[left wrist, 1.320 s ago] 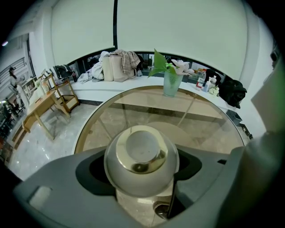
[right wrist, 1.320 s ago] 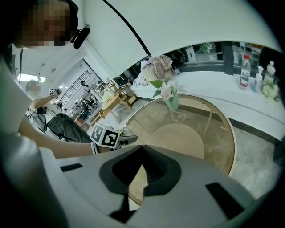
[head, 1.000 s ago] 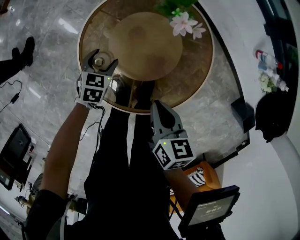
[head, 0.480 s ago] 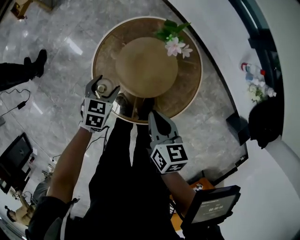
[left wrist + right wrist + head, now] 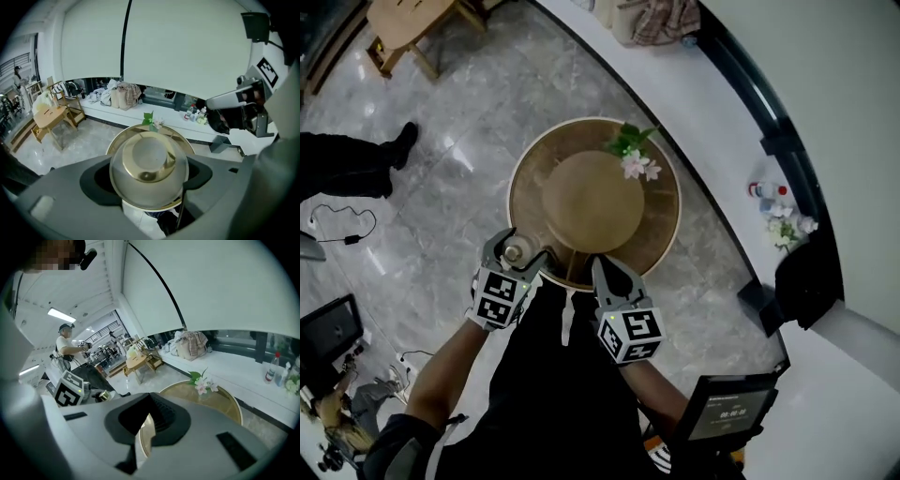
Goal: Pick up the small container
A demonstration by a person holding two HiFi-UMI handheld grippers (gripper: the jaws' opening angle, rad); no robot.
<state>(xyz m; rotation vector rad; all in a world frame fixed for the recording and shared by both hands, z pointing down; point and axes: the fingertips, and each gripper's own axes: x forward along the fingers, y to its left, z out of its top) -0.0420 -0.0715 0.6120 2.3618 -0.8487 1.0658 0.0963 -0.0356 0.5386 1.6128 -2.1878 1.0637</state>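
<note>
Small round brass container [image 5: 149, 168], clamped in left gripper [image 5: 521, 249], has lifted off round gold counter's [image 5: 661, 220] 7 o'clock edge: pickup apparently achieved. Right gripper [image 5: 609, 270] closed, empty.

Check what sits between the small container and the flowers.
Head view: the raised tan centre disc of the table lies between the small container, gripped by the left gripper, and the flowers.

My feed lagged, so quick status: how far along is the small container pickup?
Done: the left gripper has its jaws on both sides of the small container, grasp made. In hand: the container is held at the round table's near edge; floor shows under it in the left gripper view, so it looks lifted, not certain. Left: at most carrying it clear. The right gripper is shut and empty.
</note>
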